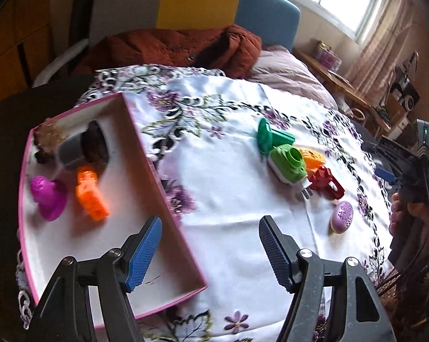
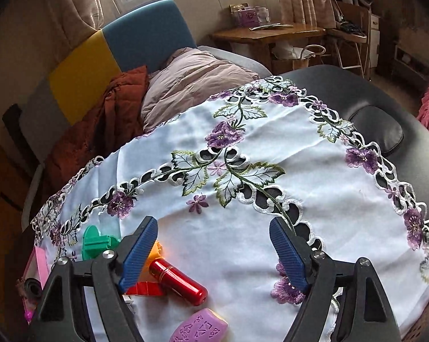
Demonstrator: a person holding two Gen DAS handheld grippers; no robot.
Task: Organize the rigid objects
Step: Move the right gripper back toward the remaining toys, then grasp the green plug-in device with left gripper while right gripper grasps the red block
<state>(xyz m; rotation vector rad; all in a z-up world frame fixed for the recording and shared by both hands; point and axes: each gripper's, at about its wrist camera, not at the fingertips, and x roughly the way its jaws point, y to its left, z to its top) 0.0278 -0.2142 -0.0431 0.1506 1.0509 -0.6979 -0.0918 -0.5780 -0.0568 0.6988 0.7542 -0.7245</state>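
In the left wrist view a pink box (image 1: 146, 148) with a white floor holds a magenta toy (image 1: 47, 196), an orange toy (image 1: 91, 195) and a grey-and-black cylinder (image 1: 83, 148). My left gripper (image 1: 211, 222) is open and empty, and its left finger hangs over the box's near right wall. On the cloth lie a teal piece (image 1: 271, 136), a lime-green plug (image 1: 288, 164), an orange piece (image 1: 314, 158), a red piece (image 1: 327, 182) and a purple oval (image 1: 342, 216). My right gripper (image 2: 214, 223) is open above the cloth. A red metal tube (image 2: 180, 280) lies loose by its left finger, near the purple oval (image 2: 200, 327).
A white tablecloth (image 2: 300, 156) with purple embroidered flowers covers a dark padded surface (image 2: 385, 99). A hand (image 1: 399, 208) holds the other gripper at the cloth's right edge. Beyond lie a rust quilt (image 1: 171, 48), a pillow (image 2: 191, 85) and a wooden desk (image 2: 268, 32).
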